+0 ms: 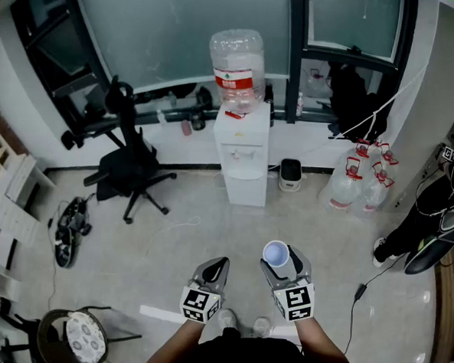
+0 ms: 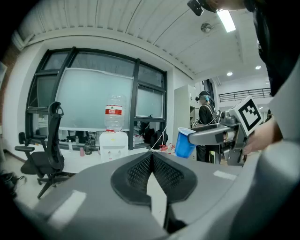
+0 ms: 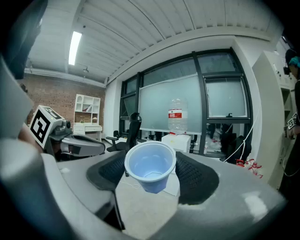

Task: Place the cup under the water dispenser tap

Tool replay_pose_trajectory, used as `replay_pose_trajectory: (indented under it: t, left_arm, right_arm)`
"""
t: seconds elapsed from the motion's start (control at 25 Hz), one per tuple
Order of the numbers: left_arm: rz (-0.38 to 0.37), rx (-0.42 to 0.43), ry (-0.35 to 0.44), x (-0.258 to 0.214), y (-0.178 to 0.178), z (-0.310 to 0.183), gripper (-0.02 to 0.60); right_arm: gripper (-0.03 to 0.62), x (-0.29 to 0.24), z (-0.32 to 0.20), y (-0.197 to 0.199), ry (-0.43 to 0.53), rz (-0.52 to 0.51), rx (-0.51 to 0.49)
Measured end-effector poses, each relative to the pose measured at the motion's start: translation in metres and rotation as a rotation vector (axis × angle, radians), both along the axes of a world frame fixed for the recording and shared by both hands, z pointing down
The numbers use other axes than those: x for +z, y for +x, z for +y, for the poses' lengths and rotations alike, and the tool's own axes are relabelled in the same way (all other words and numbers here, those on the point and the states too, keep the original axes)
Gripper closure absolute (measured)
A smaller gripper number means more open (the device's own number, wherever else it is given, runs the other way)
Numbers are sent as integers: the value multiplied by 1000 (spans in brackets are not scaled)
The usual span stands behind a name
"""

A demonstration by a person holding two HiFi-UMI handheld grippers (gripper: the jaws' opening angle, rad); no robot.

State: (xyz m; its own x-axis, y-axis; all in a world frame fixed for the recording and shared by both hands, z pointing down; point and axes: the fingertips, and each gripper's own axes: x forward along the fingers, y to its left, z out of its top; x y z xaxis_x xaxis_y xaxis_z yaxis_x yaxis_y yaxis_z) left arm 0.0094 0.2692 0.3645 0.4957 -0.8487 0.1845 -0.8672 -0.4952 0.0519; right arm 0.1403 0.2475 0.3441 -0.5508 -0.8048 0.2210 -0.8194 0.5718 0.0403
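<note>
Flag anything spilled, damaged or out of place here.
Nothing looks spilled or broken. The cup sits empty in the right gripper, and the water dispenser stands straight with its bottle seated on top. The only untidiness is a black cable trailing loose across the floor, and an office chair parked left of the dispenser.

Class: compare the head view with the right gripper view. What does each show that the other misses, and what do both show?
Head view only: a round-seated chair at the lower left. Right gripper view only: the ceiling light strip. Both: the blue cup held in the right tongs, the water dispenser ahead, and the black office chair.
</note>
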Motion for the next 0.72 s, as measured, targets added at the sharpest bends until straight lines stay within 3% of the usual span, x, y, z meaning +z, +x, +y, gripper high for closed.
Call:
replay_pose_trajectory:
  t: [0.72]
  left_arm:
    - [45, 41, 3, 5, -52, -39, 565]
  right_arm:
    - [253, -1, -27, -60, 21, -5, -26]
